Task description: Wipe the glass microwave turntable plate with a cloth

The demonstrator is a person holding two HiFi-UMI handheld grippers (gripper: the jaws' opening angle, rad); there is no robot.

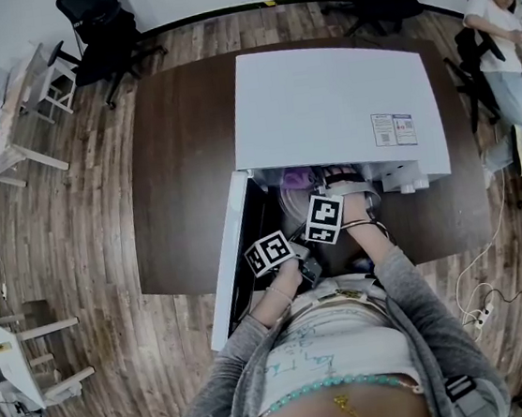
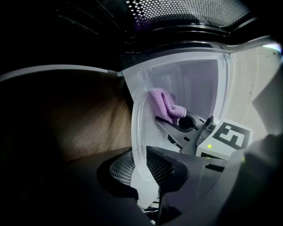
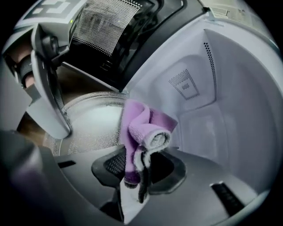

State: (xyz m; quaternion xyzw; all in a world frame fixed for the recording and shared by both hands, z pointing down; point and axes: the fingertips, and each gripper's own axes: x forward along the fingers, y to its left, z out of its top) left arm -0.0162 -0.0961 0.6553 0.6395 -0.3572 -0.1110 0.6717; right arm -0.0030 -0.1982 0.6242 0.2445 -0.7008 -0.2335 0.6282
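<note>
The glass turntable plate stands tilted up on its edge in front of the open microwave, and my left gripper is shut on its near rim. In the right gripper view the plate's pebbled face lies to the left, with the left gripper's fingers clamped over its rim. My right gripper is shut on a folded purple cloth, and the cloth rests against the plate's right edge. The head view shows both marker cubes close together at the microwave's mouth, the plate just beyond them.
The white microwave sits on a dark brown table, its door swung open to the left. Its white cavity wall lies close behind the cloth. Office chairs and a seated person are beyond the table.
</note>
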